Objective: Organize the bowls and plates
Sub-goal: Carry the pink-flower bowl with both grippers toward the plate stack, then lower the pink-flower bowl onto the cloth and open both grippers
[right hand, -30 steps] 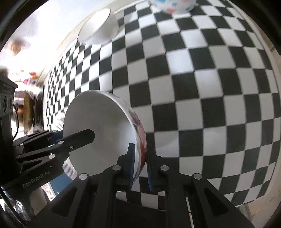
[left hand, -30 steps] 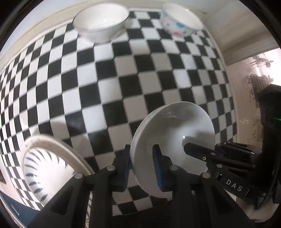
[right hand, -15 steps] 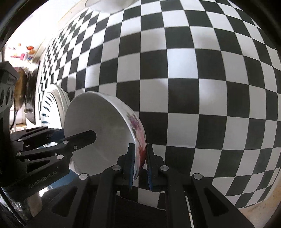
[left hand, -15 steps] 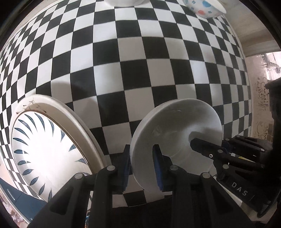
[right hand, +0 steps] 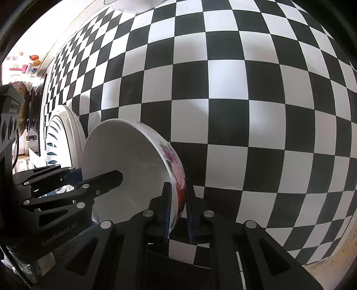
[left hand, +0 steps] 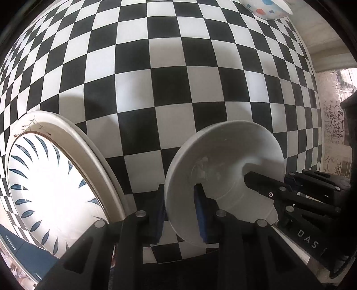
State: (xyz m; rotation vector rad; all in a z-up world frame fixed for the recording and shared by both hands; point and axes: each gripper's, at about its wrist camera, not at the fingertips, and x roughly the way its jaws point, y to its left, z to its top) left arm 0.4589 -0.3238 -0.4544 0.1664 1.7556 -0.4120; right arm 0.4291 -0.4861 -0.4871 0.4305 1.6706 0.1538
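a black-and-white checkered tablecloth (left hand: pixel 169 73) is covering the table, filling both views. at its near left, a large plate with blue leaf strokes (left hand: pixel 55 185) is lying flat. just right of it, a white bowl with pink flowers on its outside (right hand: pixel 133 169) is being held tilted above the cloth, rim gripped from both sides: the left gripper (left hand: pixel 179 212) is clamping the bowl's left rim, the right gripper (right hand: pixel 177 208) its right rim, both narrow. a small dotted bowl (left hand: pixel 265 9) is sitting at the far edge.
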